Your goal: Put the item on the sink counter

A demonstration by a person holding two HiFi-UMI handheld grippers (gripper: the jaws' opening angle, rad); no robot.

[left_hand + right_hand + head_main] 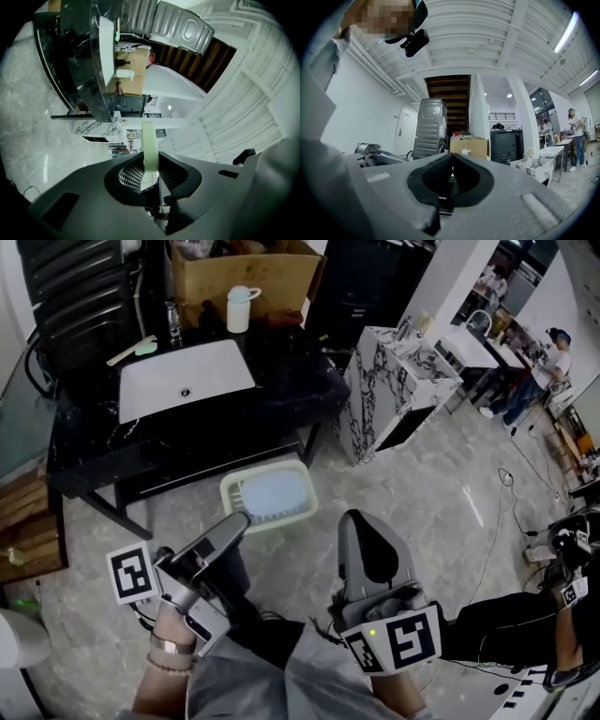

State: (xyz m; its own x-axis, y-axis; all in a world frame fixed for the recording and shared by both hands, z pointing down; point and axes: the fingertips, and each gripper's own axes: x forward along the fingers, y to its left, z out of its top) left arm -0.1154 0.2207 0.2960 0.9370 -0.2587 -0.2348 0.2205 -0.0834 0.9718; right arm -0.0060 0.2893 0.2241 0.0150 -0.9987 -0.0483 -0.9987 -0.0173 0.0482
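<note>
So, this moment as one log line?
left gripper: fingers shut on pale green tray | right gripper: fingers shut, empty | sink counter: ahead

**Hidden grip, cropped box, tiny tool**

In the head view the left hand-held gripper (232, 526) overlaps the 7 o'clock corner of the pale green basket (267, 472), hiding its hold there. The left gripper view shows only the basket's rim (150, 145), edge-on. The pale blue thing (274, 497) inside it is unclear. At 12 o'clock the cardboard box (246, 277) is cut by the top edge. On the bench (94, 460), a pale-handled tool (133, 350) is too small to name.
</note>
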